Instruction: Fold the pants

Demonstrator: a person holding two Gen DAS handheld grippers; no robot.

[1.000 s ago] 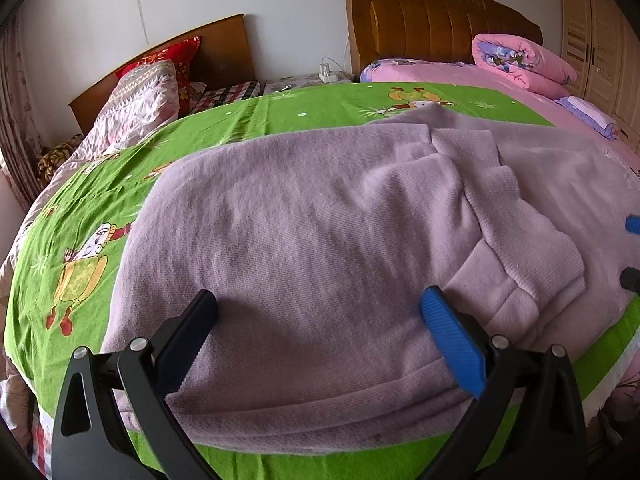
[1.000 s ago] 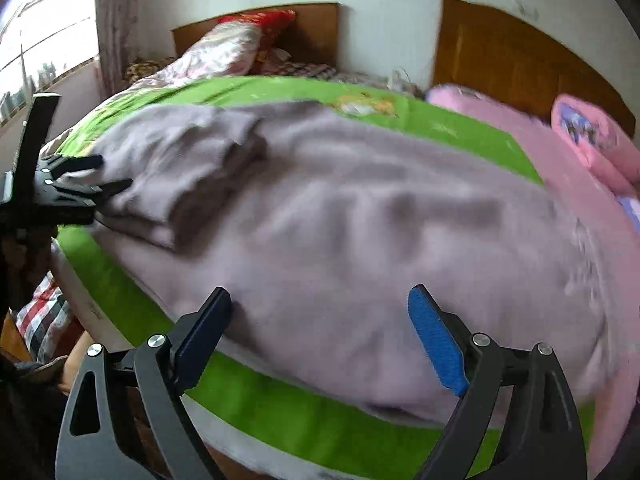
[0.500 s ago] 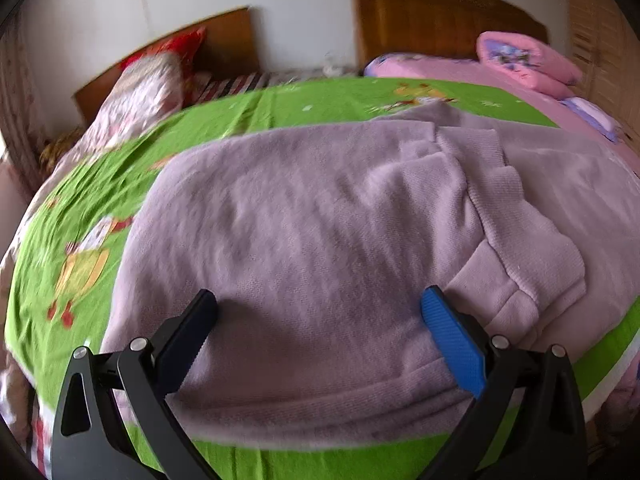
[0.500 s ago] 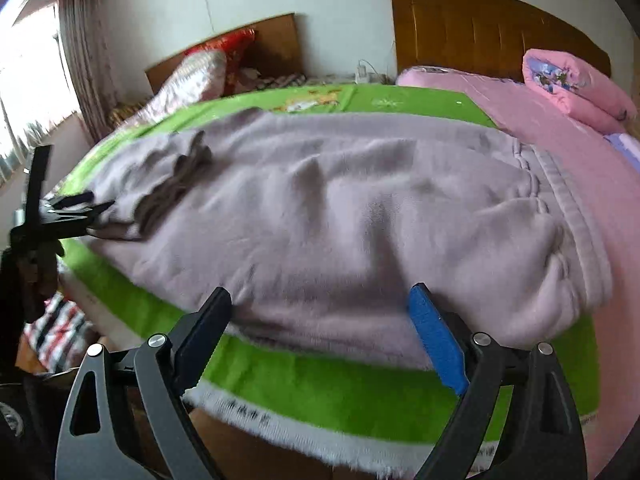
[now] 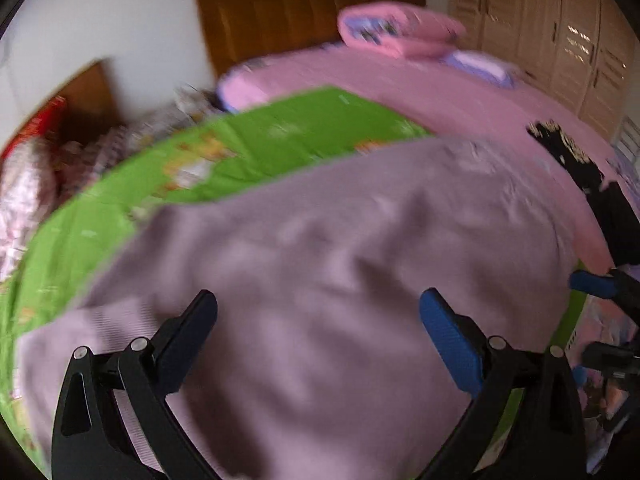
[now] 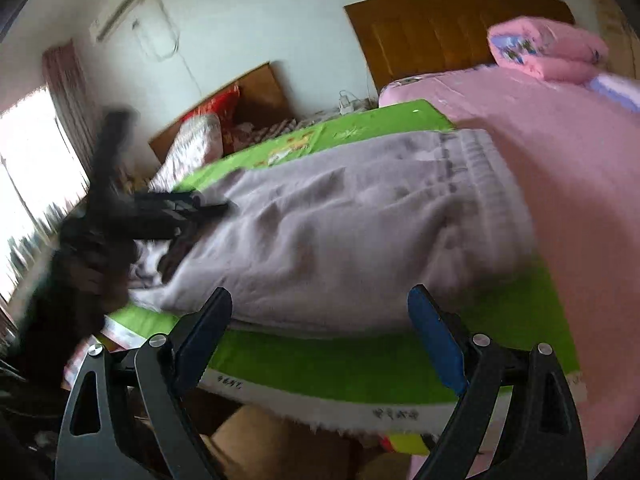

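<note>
Lilac knit pants (image 5: 340, 272) lie spread on a green cartoon sheet (image 5: 280, 136); they also show in the right wrist view (image 6: 360, 224), waistband (image 6: 488, 168) to the right. My left gripper (image 5: 318, 316) is open and empty, low over the pants' middle; the view is blurred. My right gripper (image 6: 320, 312) is open and empty, at the pants' near edge by the front of the bed. In the right wrist view the left gripper (image 6: 172, 212) reaches over the pants' folded leg end. The right gripper's fingers (image 5: 592, 284) show at the left wrist view's right edge.
A pink bed (image 6: 580, 160) with a folded pink quilt (image 6: 548, 52) adjoins on the right. Dark clothing (image 5: 576, 160) lies on the pink bed. Pillows (image 6: 192, 148) and wooden headboards (image 6: 440, 32) stand at the back. The sheet's front edge (image 6: 360, 412) hangs over the bed.
My left gripper has swung right along the pants, toward the waistband side. My right gripper has pulled back toward the bed's front edge; more green sheet shows before it.
</note>
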